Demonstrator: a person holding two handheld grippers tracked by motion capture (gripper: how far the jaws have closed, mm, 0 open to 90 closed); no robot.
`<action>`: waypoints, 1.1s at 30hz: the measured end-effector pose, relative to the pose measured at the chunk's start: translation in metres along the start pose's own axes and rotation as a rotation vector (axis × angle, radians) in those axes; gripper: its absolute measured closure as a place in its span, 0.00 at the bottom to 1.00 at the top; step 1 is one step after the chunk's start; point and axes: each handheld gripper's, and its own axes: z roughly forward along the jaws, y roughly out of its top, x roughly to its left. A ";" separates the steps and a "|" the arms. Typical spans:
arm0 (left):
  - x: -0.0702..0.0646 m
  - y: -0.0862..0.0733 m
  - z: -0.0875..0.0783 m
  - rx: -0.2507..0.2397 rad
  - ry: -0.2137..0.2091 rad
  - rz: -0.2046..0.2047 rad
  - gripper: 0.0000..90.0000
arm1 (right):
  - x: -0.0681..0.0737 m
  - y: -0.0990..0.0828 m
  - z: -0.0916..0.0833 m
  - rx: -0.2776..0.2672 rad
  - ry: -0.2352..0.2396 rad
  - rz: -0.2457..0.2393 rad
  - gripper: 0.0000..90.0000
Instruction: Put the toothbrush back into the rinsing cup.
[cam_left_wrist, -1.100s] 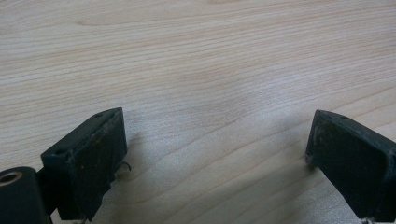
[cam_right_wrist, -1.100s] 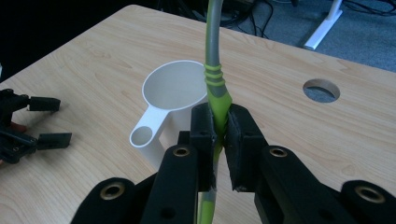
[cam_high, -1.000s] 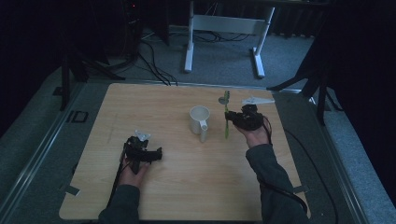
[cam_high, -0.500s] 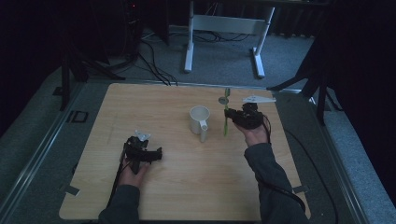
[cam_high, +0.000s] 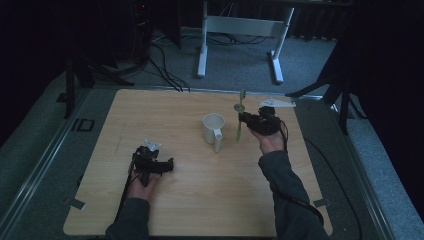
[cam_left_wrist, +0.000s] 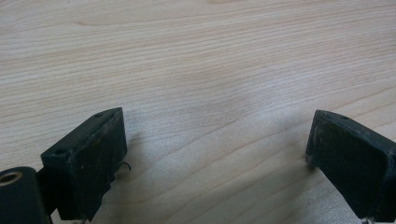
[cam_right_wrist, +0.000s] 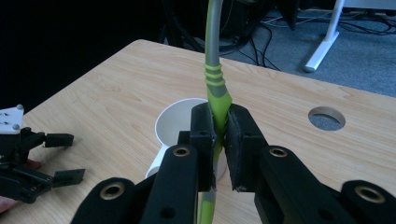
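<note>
Barely shifted since before: right gripper (cam_right_wrist: 219, 135) still clamped on toothbrush (cam_right_wrist: 215, 88), mug (cam_high: 213, 131) just beyond; left gripper (cam_left_wrist: 219, 158) apart, idle.

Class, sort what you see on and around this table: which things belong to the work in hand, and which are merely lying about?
In the job:
green and grey toothbrush, clamped upright in the right gripper
white ceramic mug

Lying about:
left gripper, jaws open on the bare light wooden table
round hole in the tabletop
white metal stand behind
</note>
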 end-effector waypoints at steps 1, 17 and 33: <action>0.000 0.000 0.000 0.000 0.000 0.000 0.06 | 0.000 0.000 0.000 -0.002 0.000 0.000 0.91; 0.000 0.000 0.000 0.000 0.000 0.000 0.06 | 0.005 0.007 0.003 -0.044 0.003 0.009 0.91; 0.000 0.000 0.000 0.000 0.000 0.000 0.06 | 0.011 0.011 0.007 -0.083 0.015 0.011 0.91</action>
